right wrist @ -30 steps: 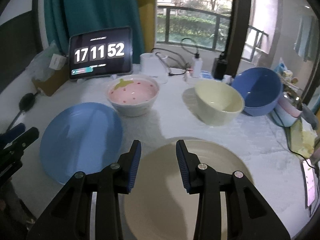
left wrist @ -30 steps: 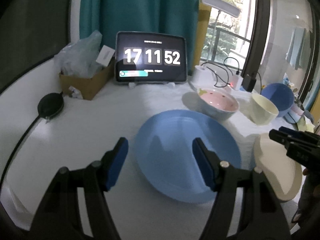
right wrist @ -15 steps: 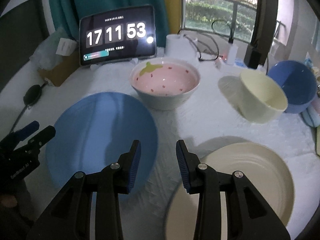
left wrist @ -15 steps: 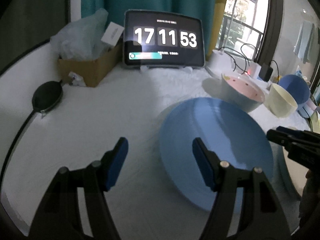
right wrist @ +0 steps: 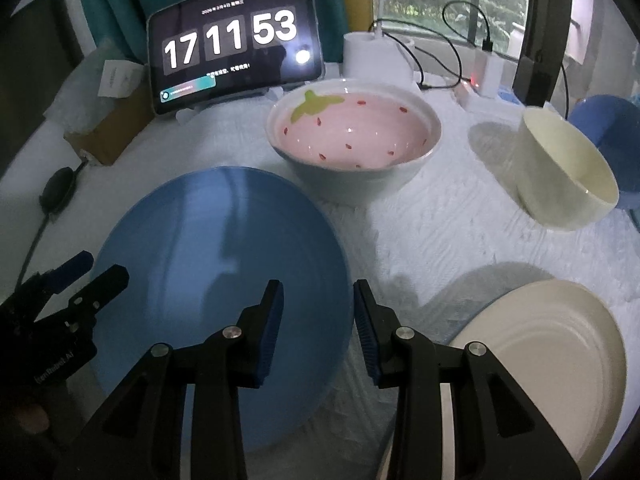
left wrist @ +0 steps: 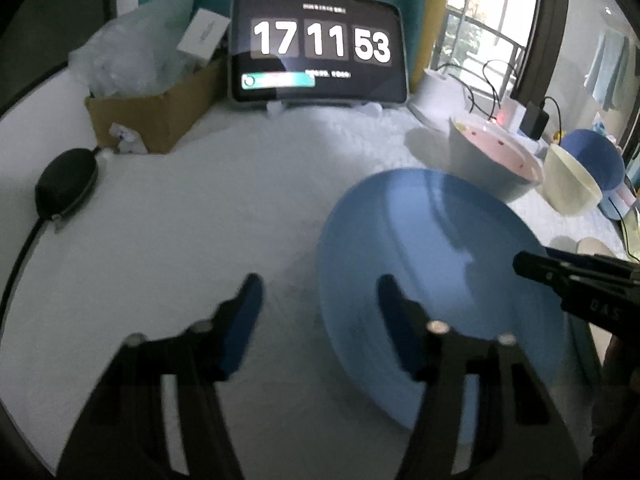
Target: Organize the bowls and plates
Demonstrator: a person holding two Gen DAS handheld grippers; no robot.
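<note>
A: Left wrist view. Where does the left gripper [left wrist: 316, 312] stand?

B: It straddles the left rim of the blue plate [left wrist: 440, 264], one finger over the white tabletop [left wrist: 168, 236] and the other over the plate's floor. The jaws have just been closing, with the rim between them, but the pads have not met it and nothing is held. The stance suggests a pinch on the rim is being prepared, since a flat plate offers no other purchase.

A: What else shows there?

B: The tip of the right gripper [left wrist: 532, 266] reaches over the plate's right side. Toward the far right corner stand the strawberry bowl [left wrist: 496, 156], the cream bowl [left wrist: 572, 184] and the blue bowl [left wrist: 596, 156]. A clock tablet [left wrist: 318, 46] and a cardboard box [left wrist: 148, 120] line the far edge.

A: Right wrist view. How are the right gripper's [right wrist: 318, 316] fingers set?

B: Partly open and empty, with the plate's [right wrist: 216, 264] right rim lying between them. The left gripper [right wrist: 96, 268] faces it from the opposite rim, so I judge a two-sided lift is intended.

A: And the destination?

B: Probably the cream plate [right wrist: 544, 344] at the near right corner, apart from the blue one; stacking like with like would tidy the table. The strawberry bowl [right wrist: 354, 144] sits just beyond the blue plate, the cream bowl [right wrist: 568, 172] and blue bowl [right wrist: 612, 136] farther right.
</note>
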